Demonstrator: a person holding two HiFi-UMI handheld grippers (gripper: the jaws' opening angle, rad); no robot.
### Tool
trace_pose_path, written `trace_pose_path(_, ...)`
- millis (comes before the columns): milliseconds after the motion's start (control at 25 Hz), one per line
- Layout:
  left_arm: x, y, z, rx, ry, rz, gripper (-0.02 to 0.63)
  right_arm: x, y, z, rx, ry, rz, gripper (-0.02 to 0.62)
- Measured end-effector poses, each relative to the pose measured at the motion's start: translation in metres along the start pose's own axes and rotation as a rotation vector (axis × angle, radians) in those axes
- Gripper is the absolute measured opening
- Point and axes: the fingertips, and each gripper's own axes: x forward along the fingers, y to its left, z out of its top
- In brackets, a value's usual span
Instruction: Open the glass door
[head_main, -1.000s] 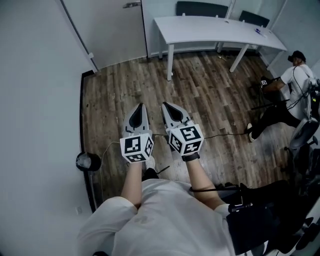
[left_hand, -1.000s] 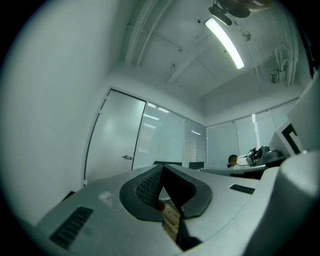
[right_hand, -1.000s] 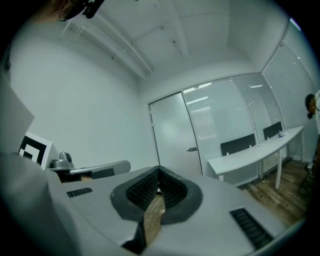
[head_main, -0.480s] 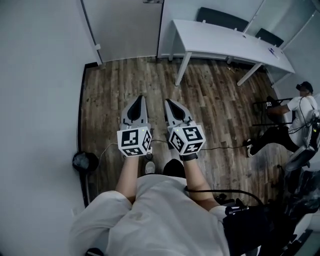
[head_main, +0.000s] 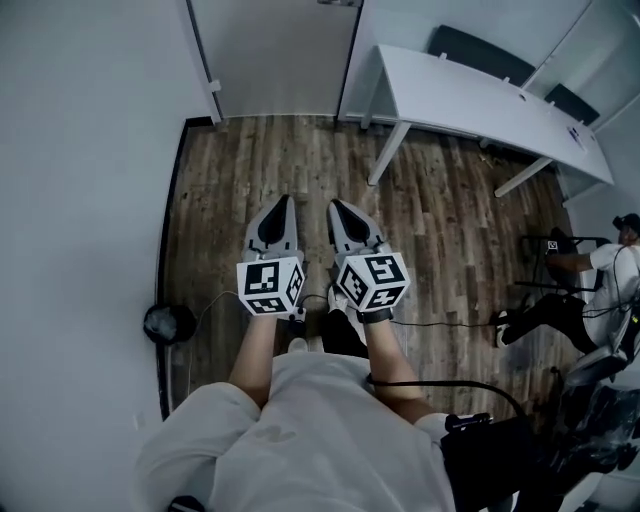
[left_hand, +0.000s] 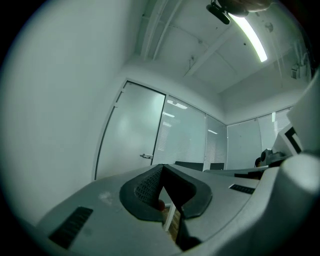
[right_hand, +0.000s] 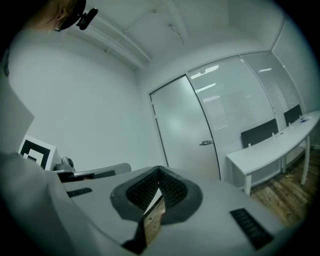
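a small office with a wood floor (head_main: 300, 170) and a white desk (head_main: 470, 90). you have walked forward, so the glass door (head_main: 275, 50) now stands nearer, straight ahead, its handle (right_hand: 205, 143) not yet reached. left gripper (head_main: 283, 200) and right gripper (head_main: 334, 205) are both closed, holding nothing.

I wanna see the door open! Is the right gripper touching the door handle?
Apart. The right gripper view shows the door handle far off across the room, well beyond the shut right gripper.

Head view looks steeply down – both gripper views face level, sharing the glass door (left_hand: 132, 130).
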Motion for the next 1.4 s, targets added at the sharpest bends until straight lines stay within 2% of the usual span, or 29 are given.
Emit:
trace_pose_path(160, 0.076, 0.000, 0.017, 0.005, -0.034, 0.005, 0.002, 0.047, -0.046, 0.033, -0.037, -0.026, 0.032, 0.000)
trace_pose_path(400, 0.193, -0.048, 0.030, 0.014, -0.065, 0.000, 0.002, 0.085, -0.158, 0.104, -0.039, -0.102, 0.020, 0.000)
trace_pose_path(520, 0.232, -0.057, 0.034, 0.028, -0.070, 0.019, 0.002, 0.102, -0.199, 0.117, -0.026, -0.098, 0.014, 0.000)
trace_pose_path(640, 0.271, -0.049, 0.033, 0.054, -0.054, 0.053, 0.002, 0.132, -0.230, 0.123, -0.002, -0.084, 0.014, 0.000)
trace_pose_path(800, 0.294, -0.048, 0.018, 0.078, -0.024, 0.059, 0.002, 0.143, -0.245, 0.110, 0.011, -0.073, 0.035, 0.000)
trace_pose_path(1120, 0.337, -0.066, 0.020, 0.117, -0.064, 0.005, 0.002, 0.164, -0.276, 0.122, 0.000, -0.114, 0.032, 0.000)
trace_pose_path(1280, 0.385, -0.040, 0.013, 0.118, -0.045, -0.003, 0.002, 0.212, -0.301, 0.120, 0.007, -0.089, 0.006, 0.000)
trace_pose_path(1400, 0.432, -0.010, 0.002, 0.142, 0.005, 0.000, 0.002, 0.255, -0.315, 0.122, -0.006, -0.081, -0.016, 0.000)
